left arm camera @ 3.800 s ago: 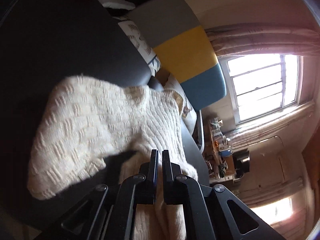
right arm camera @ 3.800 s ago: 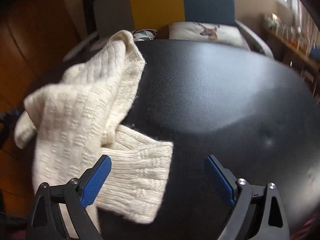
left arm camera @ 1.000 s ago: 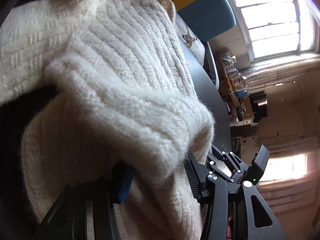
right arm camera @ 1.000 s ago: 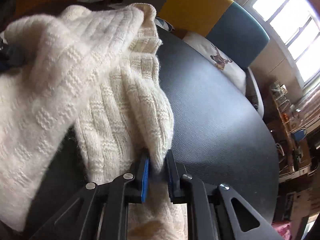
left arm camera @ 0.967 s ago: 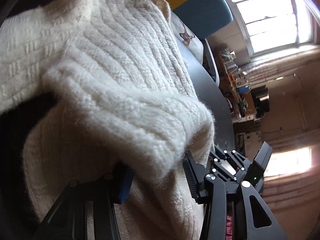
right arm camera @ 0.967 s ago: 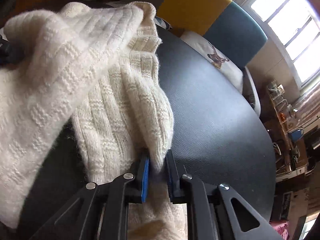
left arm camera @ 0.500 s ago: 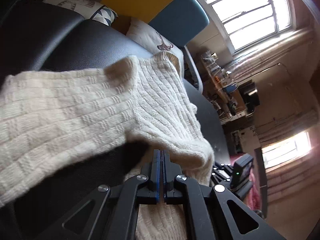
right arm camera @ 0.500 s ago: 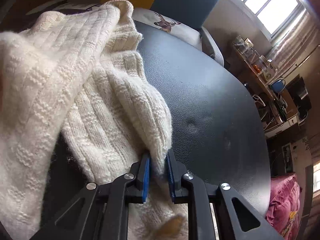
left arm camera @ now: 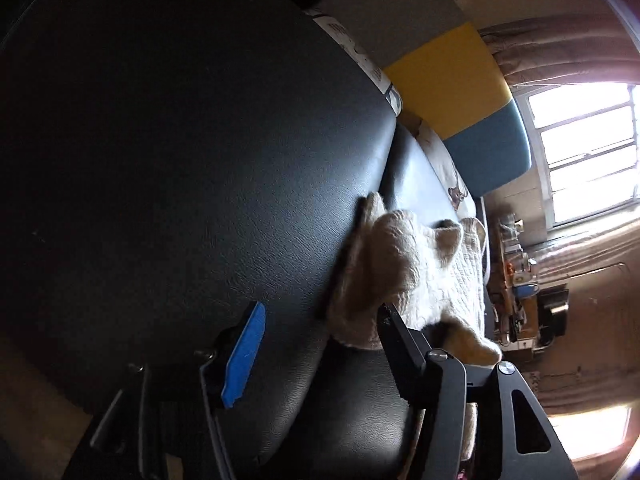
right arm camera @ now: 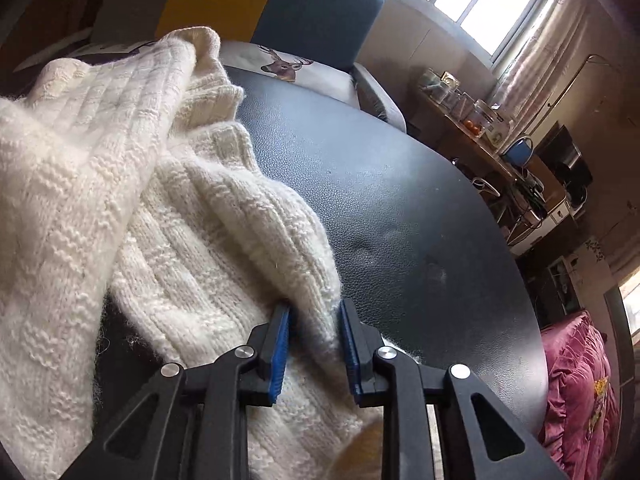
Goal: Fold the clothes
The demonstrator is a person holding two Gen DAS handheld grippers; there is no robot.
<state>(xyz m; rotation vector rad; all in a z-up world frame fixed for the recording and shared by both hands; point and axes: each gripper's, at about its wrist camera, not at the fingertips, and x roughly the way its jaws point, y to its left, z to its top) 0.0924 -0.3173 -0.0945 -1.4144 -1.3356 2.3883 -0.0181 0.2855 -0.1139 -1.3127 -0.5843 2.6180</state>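
Note:
A cream knitted sweater (right arm camera: 180, 220) lies bunched on the round black table (right arm camera: 400, 220), covering its left part in the right wrist view. My right gripper (right arm camera: 314, 340) has a thick fold of the sweater's edge between its blue pads. Its jaws are opening, and the knit still fills the gap and touches both pads. In the left wrist view the sweater (left arm camera: 420, 264) is a small heap off to the right, past my right finger. My left gripper (left arm camera: 320, 340) hovers over the bare black table (left arm camera: 200, 160), its jaws opening with nothing between them.
A sofa with a grey, yellow and teal back (right arm camera: 316, 12) stands behind the table, with a deer-print cushion (right arm camera: 284, 64) on its seat. A cluttered shelf (right arm camera: 480, 120) runs along the window wall. A pink quilt (right arm camera: 576, 380) lies beyond the table's right edge.
My left gripper let go of the sweater, swung left over bare table and opened wide. My right gripper's jaws have widened around the fold they pinched, and it has stayed in place.

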